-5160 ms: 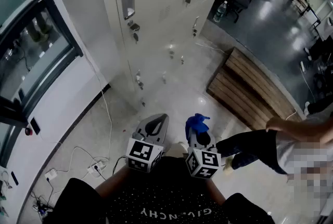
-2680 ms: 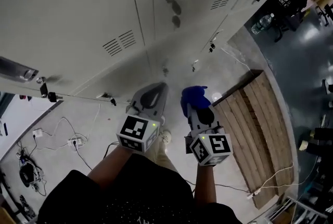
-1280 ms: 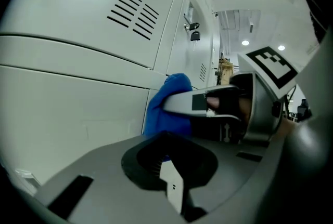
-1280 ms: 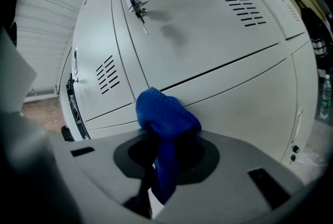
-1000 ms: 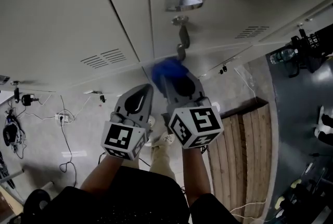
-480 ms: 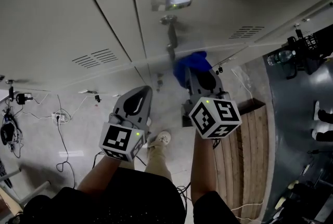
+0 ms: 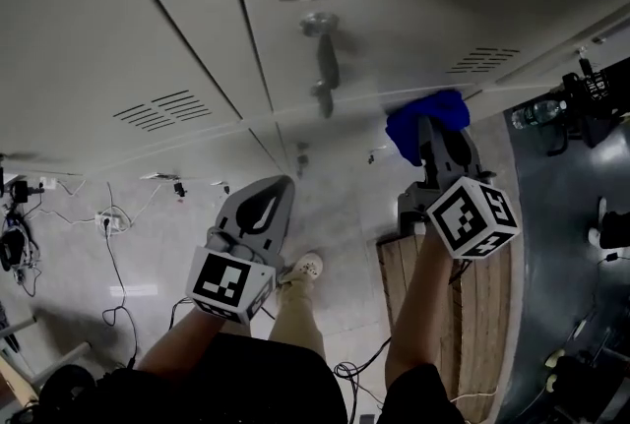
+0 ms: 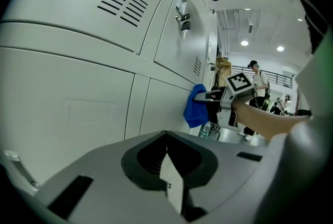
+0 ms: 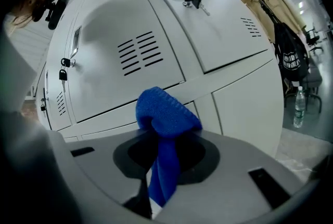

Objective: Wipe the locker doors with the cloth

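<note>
So here's where it's at: the right gripper point(image 7: 438, 147) is clamped on a bright blue knitted cloth point(image 7: 426, 120). The wad of it bulges out past the tips and a tail hangs back down between the jaws. The right gripper view shows the jaws pinched on that tail, with nothing else in there.

Straight ahead of the tips are the pale grey metal locker doors point(image 7: 148, 9). From the left gripper view, the wad looks to be touching the face roughly at the horizontal seam between an upper door and a lower one. I'd call it contact, but I can't swear how hard it's pressing.

The thing the next stroke hinges on, imo, is that the door is dead ahead of the cloth. Most of the bare panel runs off to that gripper's left and upward, toward the small metal hasp latch point(image 7: 323, 58). A slotted vent point(image 7: 482, 58) sits just above the tips. So the wipe probably wants a sideways sweep to the left, or up and down, keeping the wad flat on the metal.

The right forearm is reached out forward, marker cube facing back at the head camera. The left gripper point(image 7: 268, 201) sits lower and further back on the left, well apart from the doors, jaws together on nothing. The right one is clearly the nearer hand for this.
</note>
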Demonstrator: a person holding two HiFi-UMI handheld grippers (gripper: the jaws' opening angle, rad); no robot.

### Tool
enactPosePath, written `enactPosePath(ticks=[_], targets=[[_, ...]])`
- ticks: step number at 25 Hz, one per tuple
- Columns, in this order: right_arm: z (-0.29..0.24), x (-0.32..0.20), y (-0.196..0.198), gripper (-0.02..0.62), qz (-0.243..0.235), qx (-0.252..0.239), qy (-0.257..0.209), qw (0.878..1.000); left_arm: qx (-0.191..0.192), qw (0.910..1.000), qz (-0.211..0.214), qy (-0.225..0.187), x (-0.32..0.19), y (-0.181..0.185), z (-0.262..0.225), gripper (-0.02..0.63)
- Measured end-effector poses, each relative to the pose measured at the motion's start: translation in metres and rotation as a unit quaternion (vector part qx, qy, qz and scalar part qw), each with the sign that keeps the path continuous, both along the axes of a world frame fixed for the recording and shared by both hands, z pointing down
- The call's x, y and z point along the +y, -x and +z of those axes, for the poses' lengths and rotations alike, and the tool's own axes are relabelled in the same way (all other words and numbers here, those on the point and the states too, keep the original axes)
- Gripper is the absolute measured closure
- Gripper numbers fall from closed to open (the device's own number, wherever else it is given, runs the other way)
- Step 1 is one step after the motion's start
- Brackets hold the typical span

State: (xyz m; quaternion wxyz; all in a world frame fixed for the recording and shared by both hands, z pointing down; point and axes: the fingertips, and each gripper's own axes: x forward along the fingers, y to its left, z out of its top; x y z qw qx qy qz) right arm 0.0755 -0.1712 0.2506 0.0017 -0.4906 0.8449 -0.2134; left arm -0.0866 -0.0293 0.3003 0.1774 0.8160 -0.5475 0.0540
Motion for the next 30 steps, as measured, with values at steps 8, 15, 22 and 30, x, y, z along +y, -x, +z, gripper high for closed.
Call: enactPosePath(ticks=[8,15,22,30], targets=[[-0.005,-0.023,-0.047,0.518,0.044,0.023,-0.027,0.998,0.018,0.9997,0.017,0.005,0.005,-0.012,0.015,0.597],[-0.005,-0.01,-0.041,0.518,0.068,0.023,-0.025,0.997,0.015,0.9998,0.014,0.003,0.004,-0.01,0.013,0.597],[0.015,0.05,0.021,0.518,0.009,0.004,-0.016,1.0,0.006,1.0,0.001,0.005,0.008,0.003,0.019,0.597],[0.064,0.097,0.108,0.518,-0.066,0.036,0.015,0.997,0.01,0.9997,-0.012,0.02,0.016,0.015,0.032,0.597]])
